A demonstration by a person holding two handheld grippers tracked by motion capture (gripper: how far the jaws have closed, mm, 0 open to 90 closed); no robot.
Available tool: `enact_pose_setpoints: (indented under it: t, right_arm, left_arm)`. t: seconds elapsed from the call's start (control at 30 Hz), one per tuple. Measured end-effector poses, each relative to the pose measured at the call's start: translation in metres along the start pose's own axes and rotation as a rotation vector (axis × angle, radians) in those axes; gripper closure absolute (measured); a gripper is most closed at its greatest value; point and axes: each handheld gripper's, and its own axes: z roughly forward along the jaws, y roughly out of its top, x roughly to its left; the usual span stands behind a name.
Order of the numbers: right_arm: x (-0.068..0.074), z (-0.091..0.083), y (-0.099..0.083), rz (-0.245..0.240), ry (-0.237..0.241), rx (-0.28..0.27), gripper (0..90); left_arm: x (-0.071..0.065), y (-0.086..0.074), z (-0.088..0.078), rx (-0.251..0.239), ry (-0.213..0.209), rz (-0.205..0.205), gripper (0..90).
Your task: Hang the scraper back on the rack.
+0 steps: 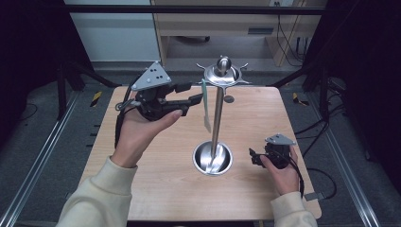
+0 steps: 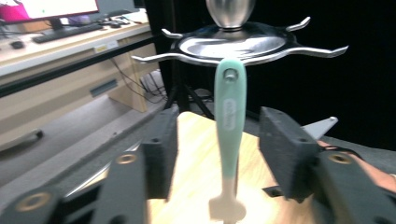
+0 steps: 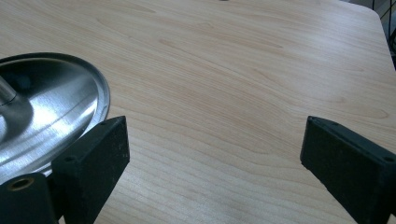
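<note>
A steel utensil stand (image 1: 217,118) rises from a round base (image 1: 213,158) in the middle of the wooden table. From one hook of its top disc (image 2: 233,44) hangs a mint-green spatula (image 1: 205,101) (image 2: 229,116). My left gripper (image 1: 194,93) (image 2: 217,140) is raised to the spatula's handle. Its jaws stand on either side of the handle with a gap on each side, so it is open. My right gripper (image 1: 252,157) (image 3: 215,144) rests low on the table right of the base (image 3: 56,107), wide open with nothing between its jaws.
A small dark round thing (image 1: 229,99) lies on the table (image 1: 156,189) behind the stand. Bare hooks (image 2: 327,50) stick out around the top disc. Beyond the far edge are a floor, a wooden desk (image 2: 56,60) and dark frame legs.
</note>
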Motion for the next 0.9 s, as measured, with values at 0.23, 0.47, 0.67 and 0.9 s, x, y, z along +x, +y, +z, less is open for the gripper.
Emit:
enact_pose_setpoints:
  t: [0.23, 0.47, 0.67, 0.9]
  right_arm:
    - [0.0, -0.001, -0.001, 0.009, -0.004, 0.002, 8.3]
    - [0.0, -0.002, -0.001, 0.006, -0.007, 0.001, 8.3]
    - [-0.001, -0.002, -0.001, 0.007, -0.007, 0.002, 8.1]
    - [-0.001, -0.002, -0.001, 0.013, -0.004, 0.002, 7.1]
  left_arm:
    - [0.003, -0.004, -0.01, 0.064, 0.045, 0.032, 21.8]
    - [0.01, -0.013, -0.015, 0.208, 0.052, 0.071, 13.1]
    - [0.008, -0.026, -0.015, 0.321, 0.066, 0.121, 12.2]
    - [0.006, -0.038, -0.007, 0.403, 0.057, 0.142, 8.7]
